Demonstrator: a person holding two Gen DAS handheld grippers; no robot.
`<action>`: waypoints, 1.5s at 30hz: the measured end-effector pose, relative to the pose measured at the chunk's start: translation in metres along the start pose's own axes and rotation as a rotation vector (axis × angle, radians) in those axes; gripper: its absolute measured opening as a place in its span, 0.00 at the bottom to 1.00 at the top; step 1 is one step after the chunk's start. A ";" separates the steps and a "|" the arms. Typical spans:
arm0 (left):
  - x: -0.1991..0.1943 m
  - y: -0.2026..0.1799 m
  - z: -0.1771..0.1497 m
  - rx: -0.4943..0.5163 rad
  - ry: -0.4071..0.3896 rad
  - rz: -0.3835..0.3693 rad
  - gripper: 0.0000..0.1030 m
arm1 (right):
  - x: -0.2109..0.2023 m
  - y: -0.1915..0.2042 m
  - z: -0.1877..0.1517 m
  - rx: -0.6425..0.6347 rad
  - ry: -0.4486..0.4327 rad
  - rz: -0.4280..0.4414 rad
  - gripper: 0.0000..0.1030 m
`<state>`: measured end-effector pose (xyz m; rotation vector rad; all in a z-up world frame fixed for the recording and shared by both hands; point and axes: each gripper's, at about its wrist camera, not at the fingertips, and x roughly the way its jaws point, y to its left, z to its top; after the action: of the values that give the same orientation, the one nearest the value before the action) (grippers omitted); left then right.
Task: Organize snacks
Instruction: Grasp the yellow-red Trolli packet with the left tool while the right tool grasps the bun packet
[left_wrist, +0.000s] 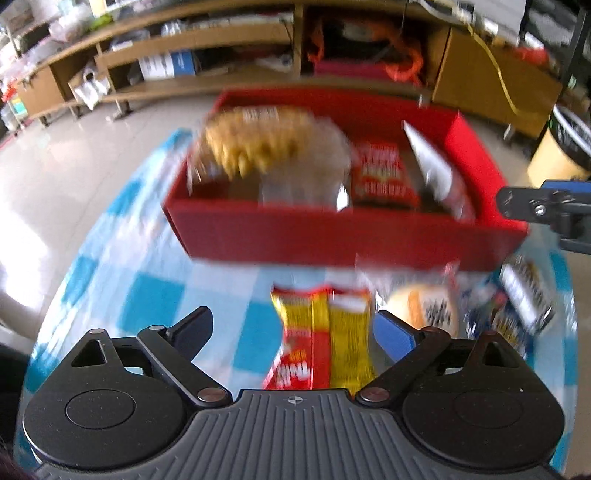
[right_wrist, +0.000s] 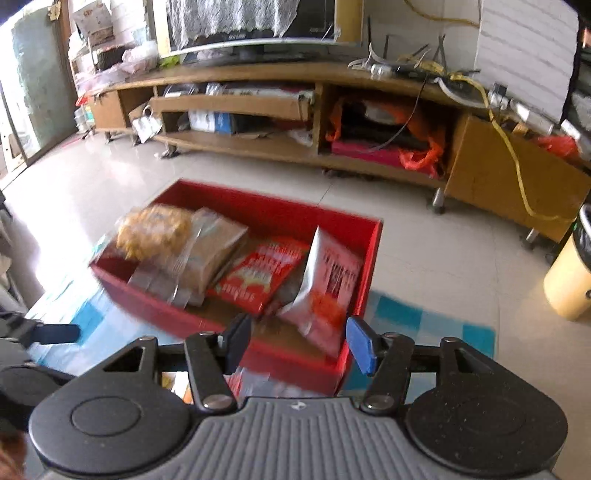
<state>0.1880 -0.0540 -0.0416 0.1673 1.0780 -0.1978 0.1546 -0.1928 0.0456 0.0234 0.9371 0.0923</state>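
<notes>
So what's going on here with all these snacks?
A person with a gripper in each hand is sorting snacks into a red box on a blue checked cloth. The box already holds several packets. The left gripper is open above a red and yellow packet still on the cloth, next to a wrapped bun. The right gripper is over the box's near edge, fingers apart and holding nothing.
</notes>
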 end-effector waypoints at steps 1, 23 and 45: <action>0.003 -0.001 -0.002 0.005 0.012 0.002 0.92 | 0.001 0.002 -0.003 -0.003 0.011 0.006 0.56; 0.002 0.016 -0.046 -0.009 0.148 -0.005 0.65 | 0.047 0.051 -0.025 -0.027 0.197 0.119 0.58; -0.013 0.012 -0.074 0.089 0.046 0.053 0.64 | 0.064 0.091 -0.052 -0.216 0.230 0.107 0.58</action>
<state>0.1221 -0.0243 -0.0640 0.2816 1.1093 -0.1952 0.1441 -0.0978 -0.0317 -0.1398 1.1512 0.2999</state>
